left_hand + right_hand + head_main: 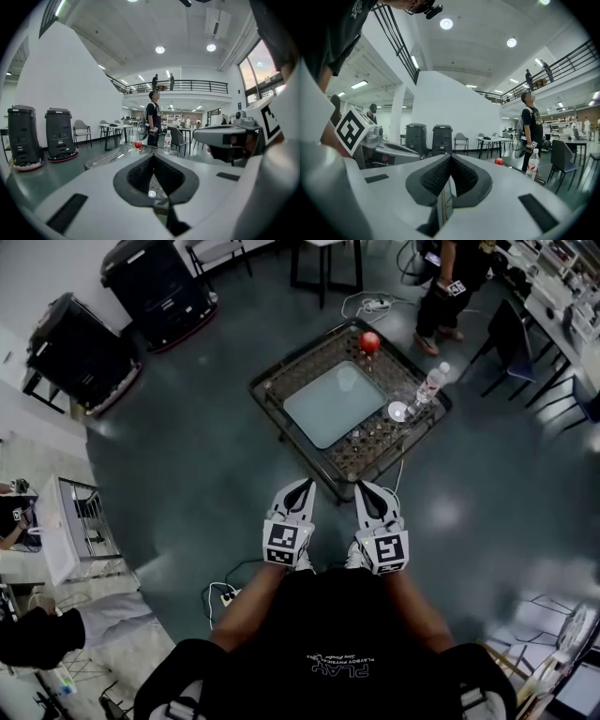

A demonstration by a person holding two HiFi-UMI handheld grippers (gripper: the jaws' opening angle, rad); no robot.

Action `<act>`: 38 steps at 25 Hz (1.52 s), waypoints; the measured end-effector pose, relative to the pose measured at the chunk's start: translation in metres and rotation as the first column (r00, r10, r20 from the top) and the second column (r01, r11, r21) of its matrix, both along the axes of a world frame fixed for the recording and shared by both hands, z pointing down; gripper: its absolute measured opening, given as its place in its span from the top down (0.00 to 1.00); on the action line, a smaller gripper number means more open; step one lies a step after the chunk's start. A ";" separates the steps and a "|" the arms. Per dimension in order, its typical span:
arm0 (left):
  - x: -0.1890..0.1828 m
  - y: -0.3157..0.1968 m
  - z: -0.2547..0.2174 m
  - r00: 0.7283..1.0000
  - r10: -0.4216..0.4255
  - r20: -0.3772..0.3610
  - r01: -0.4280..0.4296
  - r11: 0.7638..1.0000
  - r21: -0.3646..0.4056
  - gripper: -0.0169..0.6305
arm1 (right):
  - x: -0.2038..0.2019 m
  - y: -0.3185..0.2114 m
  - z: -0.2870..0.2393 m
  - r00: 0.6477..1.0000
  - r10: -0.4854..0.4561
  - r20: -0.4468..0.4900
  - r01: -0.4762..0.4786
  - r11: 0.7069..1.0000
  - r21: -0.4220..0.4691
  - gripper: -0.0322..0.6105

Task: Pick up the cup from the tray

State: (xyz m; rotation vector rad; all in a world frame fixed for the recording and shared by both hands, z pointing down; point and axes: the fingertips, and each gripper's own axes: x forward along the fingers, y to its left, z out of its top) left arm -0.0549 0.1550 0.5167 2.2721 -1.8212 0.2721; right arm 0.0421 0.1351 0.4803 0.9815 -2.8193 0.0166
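A low dark table (281,390) stands on the floor ahead of me, with a pale rectangular tray (336,402) in its middle. A small whitish cup (397,412) sits at the tray's right side, beside a clear water bottle (431,382). A red round thing (369,341) is at the table's far corner. My left gripper (305,486) and right gripper (361,487) are side by side, well short of the table, both shut and empty. In the left gripper view the jaws (153,155) meet, pointing at the table (117,157). In the right gripper view the jaws (450,156) also meet.
Two black machines (155,282) (80,352) stand at the far left. A person (450,287) stands behind the table, with chairs (511,352) to the right. A white cart (70,521) is on my left and a power strip (225,596) lies on the floor.
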 end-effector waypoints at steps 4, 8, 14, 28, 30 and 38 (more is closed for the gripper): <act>-0.004 0.004 0.001 1.000 0.029 0.006 -0.029 0.999 0.016 0.96 | -0.006 0.006 0.004 1.000 0.019 0.000 -0.019 1.000 0.000 0.94; -0.011 0.009 0.001 0.998 0.059 0.011 -0.059 0.998 0.023 0.96 | -0.013 0.010 0.005 0.998 0.056 0.016 -0.057 0.998 0.006 0.94; -0.030 0.020 0.004 0.996 0.094 0.006 -0.094 0.995 0.015 0.96 | -0.026 0.023 0.003 0.994 0.110 0.023 -0.110 0.994 0.013 0.94; -0.026 -0.022 0.002 0.993 0.119 0.016 -0.119 0.992 0.029 0.96 | -0.035 -0.012 0.001 0.995 0.093 0.021 -0.094 0.996 0.014 0.94; -0.025 -0.033 0.005 0.993 0.117 0.020 -0.118 0.993 0.017 0.96 | -0.035 -0.023 0.002 0.996 0.085 0.020 -0.085 0.996 0.010 0.94; -0.017 -0.088 0.002 0.993 0.114 0.009 -0.114 0.993 0.021 0.96 | -0.032 -0.081 0.009 0.997 0.074 0.016 -0.074 0.997 -0.009 0.94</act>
